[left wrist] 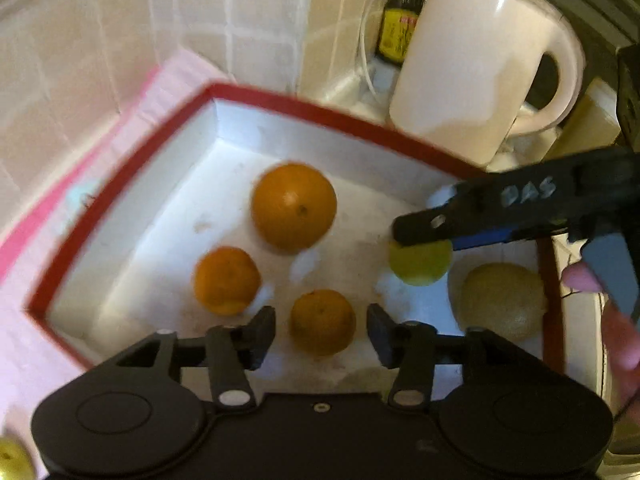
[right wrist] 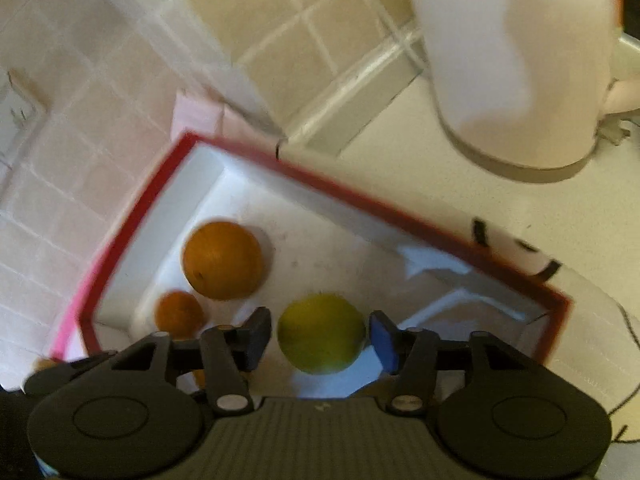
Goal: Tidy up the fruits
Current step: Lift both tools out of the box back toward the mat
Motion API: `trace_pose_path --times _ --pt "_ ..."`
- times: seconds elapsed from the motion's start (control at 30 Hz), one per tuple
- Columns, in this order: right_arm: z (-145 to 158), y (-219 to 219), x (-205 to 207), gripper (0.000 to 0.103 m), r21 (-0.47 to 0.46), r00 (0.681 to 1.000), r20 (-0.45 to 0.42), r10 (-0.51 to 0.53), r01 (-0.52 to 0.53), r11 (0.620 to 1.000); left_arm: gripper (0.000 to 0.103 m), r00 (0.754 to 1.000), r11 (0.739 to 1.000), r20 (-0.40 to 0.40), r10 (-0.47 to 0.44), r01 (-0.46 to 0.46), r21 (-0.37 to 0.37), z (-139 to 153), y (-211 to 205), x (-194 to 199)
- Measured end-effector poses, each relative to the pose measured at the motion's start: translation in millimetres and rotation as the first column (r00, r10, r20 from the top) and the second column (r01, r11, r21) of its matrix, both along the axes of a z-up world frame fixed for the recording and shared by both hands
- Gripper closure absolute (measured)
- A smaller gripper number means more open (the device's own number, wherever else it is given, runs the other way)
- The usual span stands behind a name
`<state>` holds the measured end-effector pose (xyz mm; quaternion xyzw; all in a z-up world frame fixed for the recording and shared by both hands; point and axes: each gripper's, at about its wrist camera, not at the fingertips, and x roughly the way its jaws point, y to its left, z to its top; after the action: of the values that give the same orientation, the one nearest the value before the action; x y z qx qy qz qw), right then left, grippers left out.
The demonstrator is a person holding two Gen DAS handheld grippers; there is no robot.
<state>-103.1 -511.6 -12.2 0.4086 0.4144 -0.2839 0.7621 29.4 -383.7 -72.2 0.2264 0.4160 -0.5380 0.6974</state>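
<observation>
A white box with a red rim [left wrist: 120, 200] holds the fruit. My left gripper [left wrist: 321, 334] is open low in the box, with a small orange [left wrist: 322, 320] between its fingers and a gap on each side. A large orange [left wrist: 294, 206], another small orange [left wrist: 227, 280] and a pale yellow fruit [left wrist: 502, 300] lie around it. My right gripper [right wrist: 320, 338] stands open around a green lime [right wrist: 322, 334] on the box floor, with only slim gaps. Seen from the left wrist, the right gripper [left wrist: 420, 236] reaches in from the right above the lime [left wrist: 420, 264].
A white jug [left wrist: 480, 68] and a dark bottle [left wrist: 404, 20] stand behind the box against the tiled wall. Pink cloth [left wrist: 132, 120] lies under the box's left side. A yellow-green fruit [left wrist: 12, 458] sits outside the box at bottom left. A person's fingers [left wrist: 580, 280] hold the right gripper.
</observation>
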Motion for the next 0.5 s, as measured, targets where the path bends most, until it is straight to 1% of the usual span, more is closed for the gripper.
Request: trace_pose_path --times 0.03,0.07,0.13,0.2,0.27,0.37,0.5 --pt "9.6 -1.0 -5.6 0.037 -0.013 1.000 0.013 -0.004 0.004 1.000 0.030 1.000 1.000 0.006 0.011 -0.011 -0.022 9.7 7.5 1.4" --pt "20.1 -1.8 -11.5 0.032 -0.028 1.000 0.026 -0.010 0.010 1.000 0.030 1.000 0.999 0.010 0.026 -0.026 -0.046 20.3 15.8 3.4" --pt "42.1 -2.6 -26.4 0.025 -0.053 0.997 0.072 -0.033 0.037 0.998 0.029 0.997 0.993 0.027 0.074 -0.071 -0.091 43.8 37.3 9.9" --pt "61.7 -2.1 -40.7 0.025 -0.071 0.992 0.118 -0.050 0.059 0.996 0.029 0.990 0.984 0.049 0.133 -0.126 -0.130 66.1 62.6 17.1" --pt "81.6 -0.7 -54.2 0.024 -0.093 0.985 0.157 -0.065 0.080 0.992 0.028 0.977 0.967 0.075 0.200 -0.184 -0.178 88.9 95.6 23.5" --pt "108.4 4.7 -66.4 0.023 -0.133 0.978 0.198 -0.071 0.098 0.986 0.026 0.943 0.927 0.104 0.316 -0.284 -0.246 121.5 149.8 31.1" --pt "144.3 21.9 -65.8 0.022 -0.176 0.965 0.259 -0.035 0.083 0.981 0.025 0.877 0.851 0.121 0.466 -0.406 -0.334 160.9 225.0 37.3"
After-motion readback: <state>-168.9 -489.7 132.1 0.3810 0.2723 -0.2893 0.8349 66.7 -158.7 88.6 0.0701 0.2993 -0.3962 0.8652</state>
